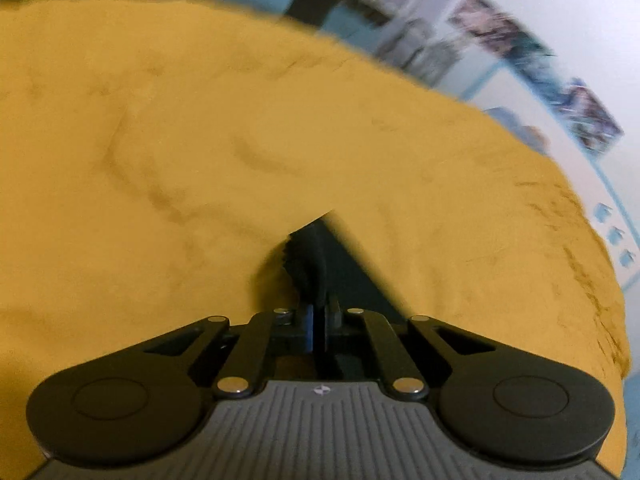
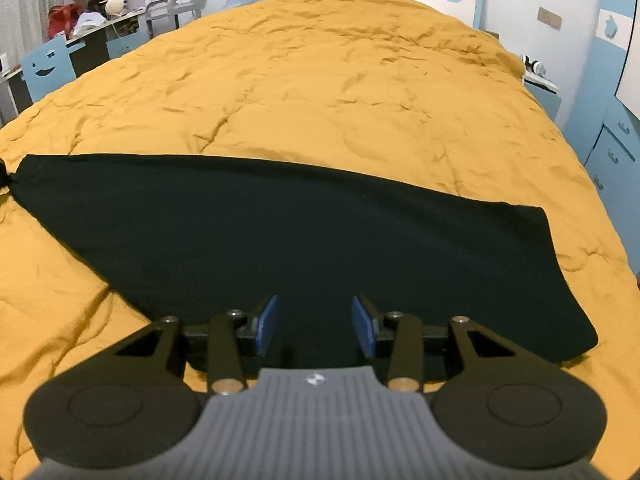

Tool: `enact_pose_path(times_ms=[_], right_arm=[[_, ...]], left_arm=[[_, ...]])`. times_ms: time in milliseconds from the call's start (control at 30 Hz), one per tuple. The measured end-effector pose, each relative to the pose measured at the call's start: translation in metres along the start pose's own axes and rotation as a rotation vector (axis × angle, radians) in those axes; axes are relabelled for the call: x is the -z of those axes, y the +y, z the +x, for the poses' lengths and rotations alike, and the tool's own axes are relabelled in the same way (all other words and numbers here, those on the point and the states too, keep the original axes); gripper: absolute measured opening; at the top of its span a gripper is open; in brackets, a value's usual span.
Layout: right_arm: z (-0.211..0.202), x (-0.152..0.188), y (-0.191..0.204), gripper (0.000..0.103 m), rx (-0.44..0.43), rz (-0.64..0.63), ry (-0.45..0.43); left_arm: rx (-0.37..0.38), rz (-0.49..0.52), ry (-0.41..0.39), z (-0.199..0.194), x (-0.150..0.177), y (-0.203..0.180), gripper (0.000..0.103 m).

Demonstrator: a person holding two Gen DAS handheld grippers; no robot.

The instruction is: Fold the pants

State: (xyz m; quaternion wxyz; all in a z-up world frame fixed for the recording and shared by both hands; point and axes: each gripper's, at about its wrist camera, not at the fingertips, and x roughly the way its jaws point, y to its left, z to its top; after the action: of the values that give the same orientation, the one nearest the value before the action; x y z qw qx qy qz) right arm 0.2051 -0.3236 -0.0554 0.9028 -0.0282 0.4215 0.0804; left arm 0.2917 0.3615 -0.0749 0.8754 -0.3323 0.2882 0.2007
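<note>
Pants (image 2: 304,236) — whole only from right wrist

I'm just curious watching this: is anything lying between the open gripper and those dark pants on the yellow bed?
Nothing visible. The right gripper hangs open directly over the black pants, which lie flat on the yellow quilt with nothing on top of them.

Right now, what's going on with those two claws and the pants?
Left gripper shut on a corner of the black pants. Right gripper open above them, gripping nothing. Pants spread on the yellow quilt. Nothing in the way.
</note>
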Motion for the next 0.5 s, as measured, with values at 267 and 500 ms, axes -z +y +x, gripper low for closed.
enact_pose_path(times_ms=[267,500], right_arm=[[-0.003,0.004,-0.015,0.037,-0.039,0.05,-0.038],[-0.01,0.007,-0.024,0.037,-0.109,0.086,-0.077]], left_arm=[[0.141,0.372,-0.164,-0.098,0.014,-0.139,0.004],[0.147,0.798,-0.197,-0.127,0.123,-0.261,0.004]])
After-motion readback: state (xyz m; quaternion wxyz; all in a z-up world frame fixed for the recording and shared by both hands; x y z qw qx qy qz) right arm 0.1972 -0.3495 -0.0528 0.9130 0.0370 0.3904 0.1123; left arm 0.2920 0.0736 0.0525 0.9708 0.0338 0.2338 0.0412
